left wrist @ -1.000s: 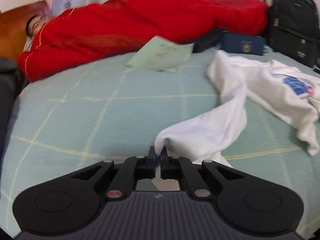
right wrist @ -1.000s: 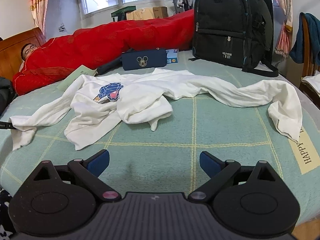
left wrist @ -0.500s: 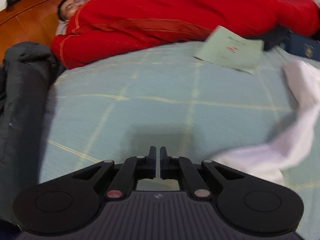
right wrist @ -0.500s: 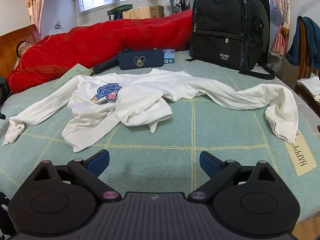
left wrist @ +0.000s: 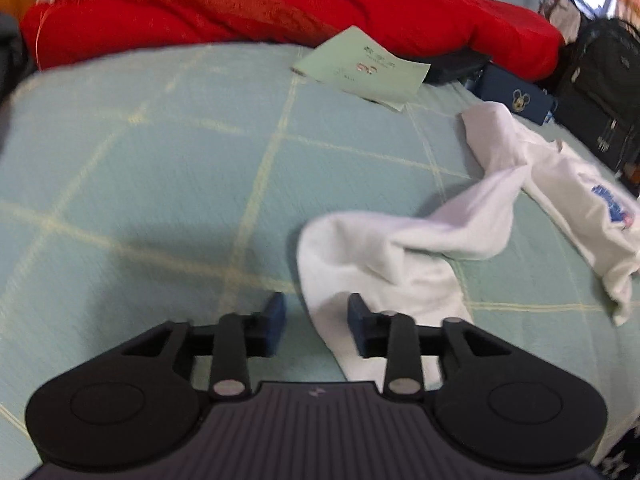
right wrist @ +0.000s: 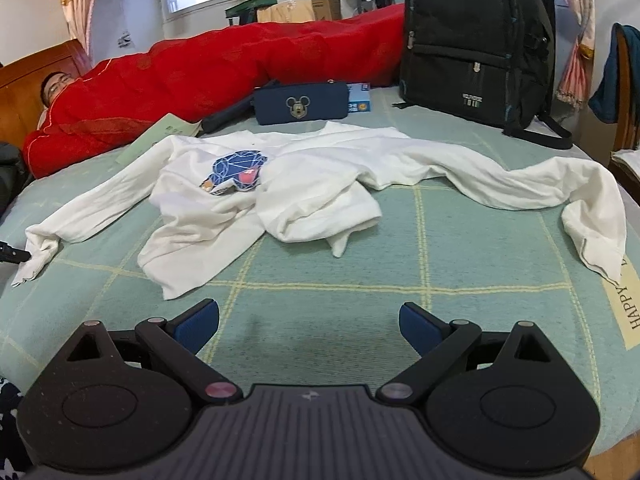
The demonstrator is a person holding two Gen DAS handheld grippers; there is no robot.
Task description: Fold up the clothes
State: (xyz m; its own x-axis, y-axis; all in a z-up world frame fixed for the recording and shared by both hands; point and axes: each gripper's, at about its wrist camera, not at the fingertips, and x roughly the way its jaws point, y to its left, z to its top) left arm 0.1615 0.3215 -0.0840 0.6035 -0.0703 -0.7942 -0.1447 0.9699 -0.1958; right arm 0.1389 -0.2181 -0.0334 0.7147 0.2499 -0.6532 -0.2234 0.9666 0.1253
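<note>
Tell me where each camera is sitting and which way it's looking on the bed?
Left wrist: sits on the left gripper, low over the green bed cover, looking along its open fingers at the white shirt sleeve end and the red quilt beyond.
Right wrist: sits on the right gripper at the bed's near edge, looking across the spread shirt toward the backpack and window; its fingers are wide open.
Both see the shirt, quilt, green paper and Mickey pouch.
</note>
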